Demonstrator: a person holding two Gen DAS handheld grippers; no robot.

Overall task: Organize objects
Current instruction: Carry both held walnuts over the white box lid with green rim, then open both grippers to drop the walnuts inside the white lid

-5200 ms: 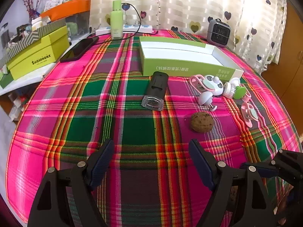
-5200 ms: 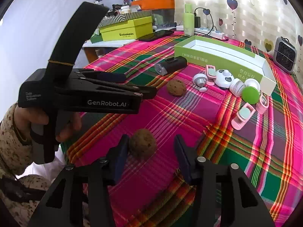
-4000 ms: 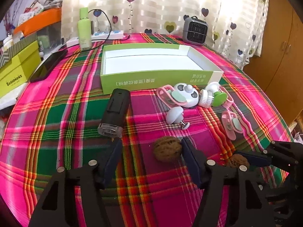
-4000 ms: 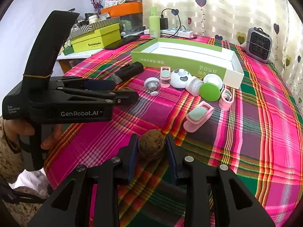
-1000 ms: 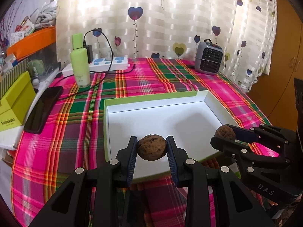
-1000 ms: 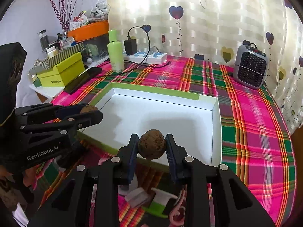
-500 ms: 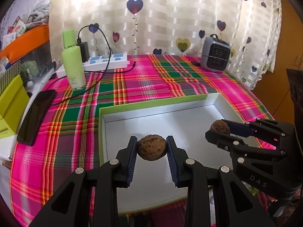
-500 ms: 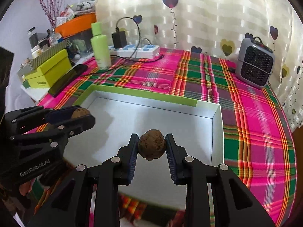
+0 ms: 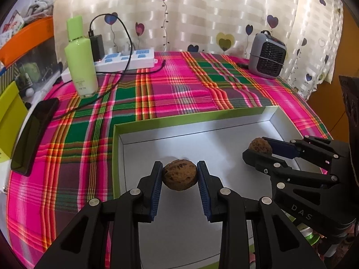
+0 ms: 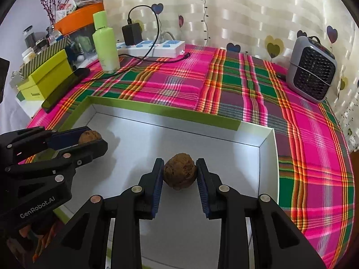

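Observation:
My left gripper (image 9: 180, 176) is shut on a brown walnut (image 9: 180, 174) and holds it over the left part of the white inside of the green box (image 9: 115, 148). My right gripper (image 10: 178, 174) is shut on a second walnut (image 10: 178, 174) over the right part of the same box (image 10: 264, 157). Each gripper shows in the other's view: the right one (image 9: 261, 149) with its walnut (image 9: 260, 146), the left one (image 10: 89, 137) with its walnut (image 10: 89, 136). Both walnuts hang a little above the box floor.
A green bottle (image 9: 81, 56), a power strip with a charger (image 9: 125, 59) and a grey heater (image 9: 268, 55) stand at the back of the plaid cloth (image 9: 179, 89). A black phone (image 9: 33, 132) and a yellow-green box (image 10: 47, 78) lie at the left.
Both grippers, each with its walnut, have moved forward and down over the inside of the box. Several seconds ago both were open around walnuts on the cloth.

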